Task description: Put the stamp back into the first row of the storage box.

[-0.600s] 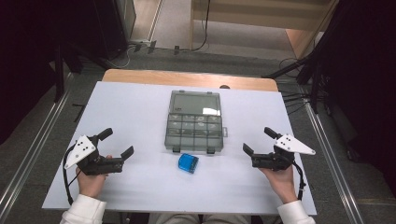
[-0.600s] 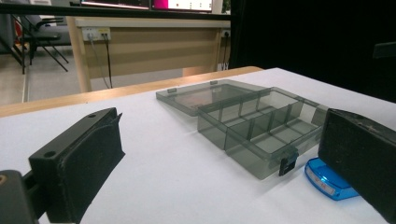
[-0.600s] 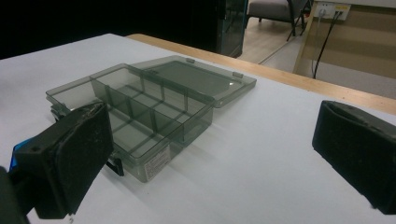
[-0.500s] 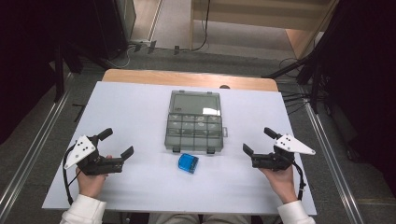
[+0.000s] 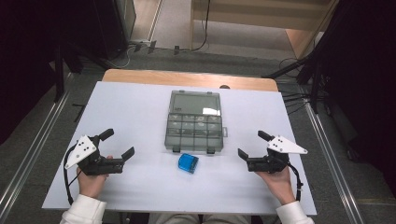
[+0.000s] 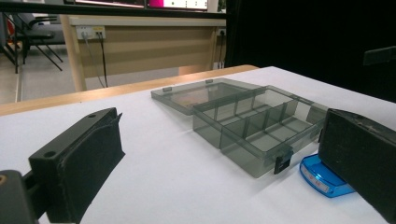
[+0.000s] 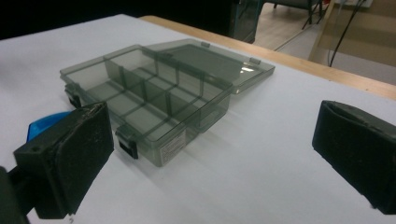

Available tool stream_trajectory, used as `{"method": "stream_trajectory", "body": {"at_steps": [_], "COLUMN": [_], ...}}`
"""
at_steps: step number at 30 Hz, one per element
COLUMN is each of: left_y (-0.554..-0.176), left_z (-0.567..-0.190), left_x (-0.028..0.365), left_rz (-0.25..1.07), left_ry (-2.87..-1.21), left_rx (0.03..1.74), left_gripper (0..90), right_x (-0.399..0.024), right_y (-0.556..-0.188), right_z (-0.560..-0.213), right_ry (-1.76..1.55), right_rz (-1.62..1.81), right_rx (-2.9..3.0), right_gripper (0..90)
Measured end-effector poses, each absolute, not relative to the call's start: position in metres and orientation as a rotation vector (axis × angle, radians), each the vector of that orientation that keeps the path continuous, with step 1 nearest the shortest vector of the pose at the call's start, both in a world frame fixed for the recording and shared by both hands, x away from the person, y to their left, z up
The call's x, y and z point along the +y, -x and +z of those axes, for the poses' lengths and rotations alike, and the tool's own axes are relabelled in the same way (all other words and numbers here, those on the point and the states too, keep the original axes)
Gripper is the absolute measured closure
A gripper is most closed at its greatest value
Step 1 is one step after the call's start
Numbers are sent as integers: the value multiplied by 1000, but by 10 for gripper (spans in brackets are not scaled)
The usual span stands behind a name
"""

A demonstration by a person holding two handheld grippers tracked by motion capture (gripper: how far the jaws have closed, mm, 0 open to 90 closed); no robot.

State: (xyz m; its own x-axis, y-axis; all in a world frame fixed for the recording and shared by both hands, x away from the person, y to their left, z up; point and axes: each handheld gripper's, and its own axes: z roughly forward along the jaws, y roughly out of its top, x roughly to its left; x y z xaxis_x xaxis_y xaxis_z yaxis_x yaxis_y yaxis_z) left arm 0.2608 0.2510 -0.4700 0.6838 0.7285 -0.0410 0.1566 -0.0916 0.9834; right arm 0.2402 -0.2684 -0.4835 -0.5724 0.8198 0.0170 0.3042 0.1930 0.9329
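We are holding both tools low over the white table point(image 5: 140, 107) with nothing in them: the left gripper point(image 5: 117, 145) is gaping wide, and the right gripper point(image 5: 253, 145) is spread just as far, its black pads bare. Between them the small blue piece point(image 5: 187, 163) is lying flat on the tabletop, just in front of the near wall of the smoky grey compartment box point(image 5: 194, 132) and apart from it. That is the relation we are watching: from the left tool the blue piece is sitting off to the right and slightly nearer us, from the right tool off to the left, and we are judging the two about equally close, the right perhaps a shade nearer. The piece is looking like glossy translucent plastic, squarish with rounded corners and low, so it has no strong long axis to line up on. The box is hard, clear-tinted plastic, its dividers forming rows of small cells, its lid point(image 5: 195, 102) thrown back flat on the far side, two dark latches on the near edge.
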Motion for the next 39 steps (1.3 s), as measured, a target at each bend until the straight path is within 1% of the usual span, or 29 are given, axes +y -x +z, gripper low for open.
{"method": "stream_trajectory", "body": {"at_steps": [12, 26, 39], "left_y": [-261, -261, -261], "left_z": [-470, -470, -471], "left_x": [251, 250, 250], "left_rz": [556, 556, 560], "left_ry": [-1627, -1630, -1643], "left_rx": [733, 734, 734], "left_gripper": [0, 0, 0], "right_x": [-249, -238, -217], "right_y": [-241, -242, -244], "right_z": [-492, -497, -496], "right_ry": [-993, -981, -938], "right_rz": [1330, 1308, 1226], "right_rx": [2131, 2245, 2399], "right_gripper": [0, 0, 0]}}
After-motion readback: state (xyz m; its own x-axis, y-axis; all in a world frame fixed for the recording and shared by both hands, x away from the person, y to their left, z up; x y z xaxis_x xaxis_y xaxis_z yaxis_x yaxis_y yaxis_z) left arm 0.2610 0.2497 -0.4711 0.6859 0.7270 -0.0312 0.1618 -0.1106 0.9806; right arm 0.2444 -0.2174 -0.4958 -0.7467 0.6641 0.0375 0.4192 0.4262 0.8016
